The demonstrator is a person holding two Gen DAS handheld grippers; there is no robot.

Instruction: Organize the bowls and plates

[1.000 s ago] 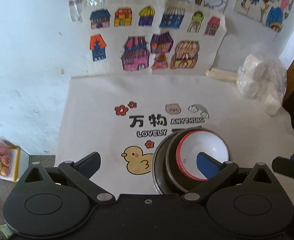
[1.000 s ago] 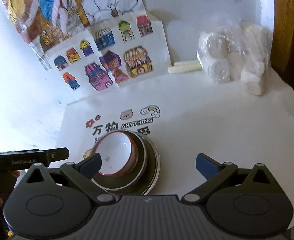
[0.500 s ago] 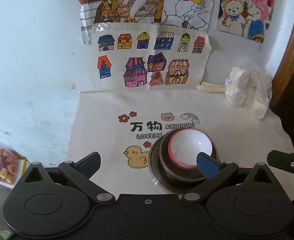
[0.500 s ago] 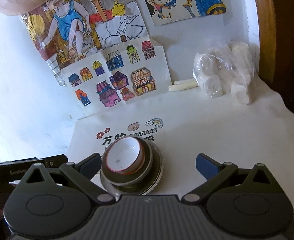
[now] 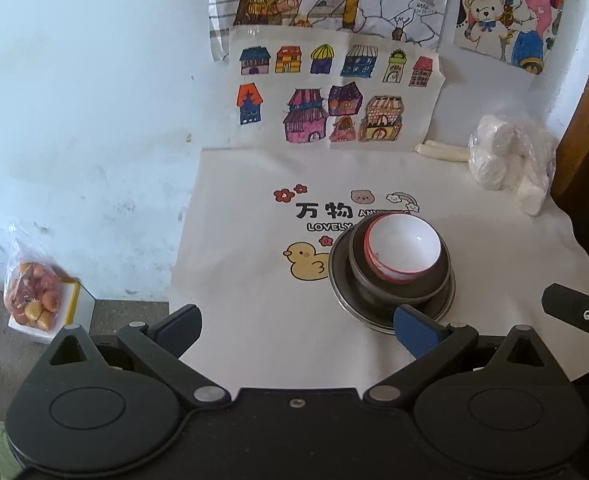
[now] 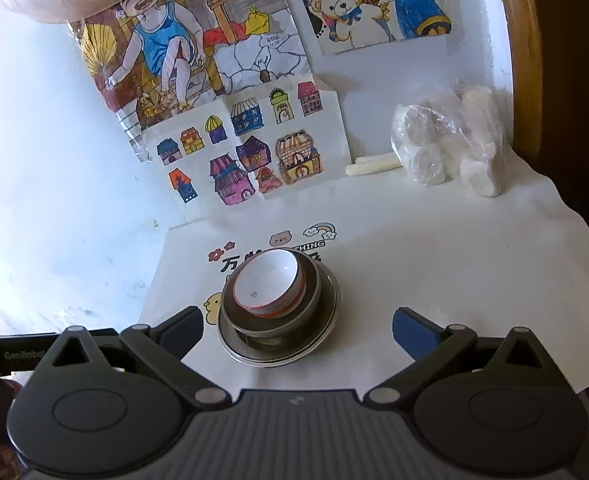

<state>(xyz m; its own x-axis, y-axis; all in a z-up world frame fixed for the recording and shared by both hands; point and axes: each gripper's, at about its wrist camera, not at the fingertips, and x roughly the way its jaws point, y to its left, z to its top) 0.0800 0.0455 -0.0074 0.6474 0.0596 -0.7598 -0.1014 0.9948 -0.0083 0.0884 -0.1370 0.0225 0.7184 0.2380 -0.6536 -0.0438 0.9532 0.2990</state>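
A white bowl with a red rim (image 5: pixel 402 249) sits inside a dark bowl (image 5: pixel 398 284), which rests on a dark plate (image 5: pixel 342 280); the stack stands on the tabletop (image 5: pixel 254 312), just beside the yellow duck print (image 5: pixel 304 265). The left gripper (image 5: pixel 294 326) hangs short of the stack, its jaws spread wide and holding nothing. The right gripper (image 6: pixel 296 326) does likewise, jaws wide and empty. Well beyond the stack, a plastic bag of white rolls (image 6: pixel 450 144) lies by the wall.
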